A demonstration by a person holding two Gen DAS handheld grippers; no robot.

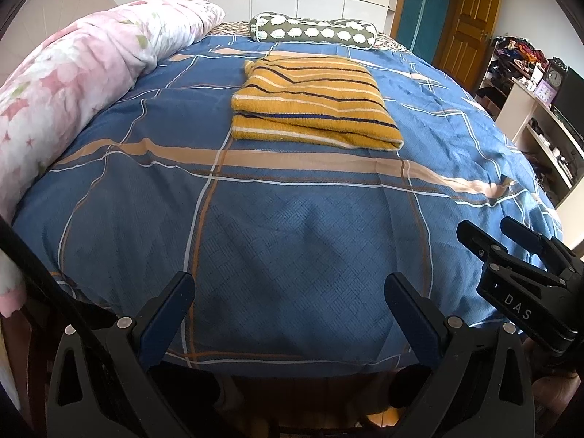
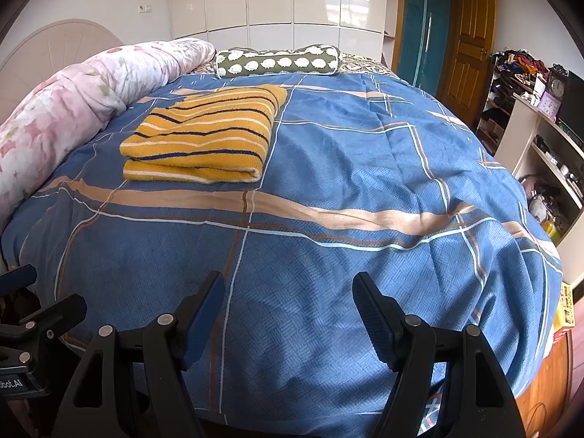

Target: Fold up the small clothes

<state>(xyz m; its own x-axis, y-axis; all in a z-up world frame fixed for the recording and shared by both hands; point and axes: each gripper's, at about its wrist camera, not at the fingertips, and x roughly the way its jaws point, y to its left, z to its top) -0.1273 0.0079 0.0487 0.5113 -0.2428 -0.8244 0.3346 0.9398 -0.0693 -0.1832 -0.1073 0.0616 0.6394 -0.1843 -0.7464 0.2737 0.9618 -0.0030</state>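
A yellow knit garment (image 1: 314, 106) with white and navy stripes lies folded into a rectangle on the blue plaid bedspread (image 1: 292, 226), well beyond both grippers; the right wrist view shows the garment (image 2: 199, 140) at the upper left. My left gripper (image 1: 288, 284) hovers open over the near edge of the bed, nothing between its fingers. My right gripper (image 2: 288, 284) is open too and holds nothing. In the left wrist view the right gripper (image 1: 489, 228) shows at the right edge. The left gripper (image 2: 33, 295) shows at the left edge of the right wrist view.
A rolled pink floral quilt (image 1: 73, 84) runs along the bed's left side. A green bolster pillow (image 1: 314, 31) with white sheep lies at the far end. Shelves (image 2: 547, 153) with clutter stand to the right, with a wooden door (image 2: 471, 36) and white wardrobes behind.
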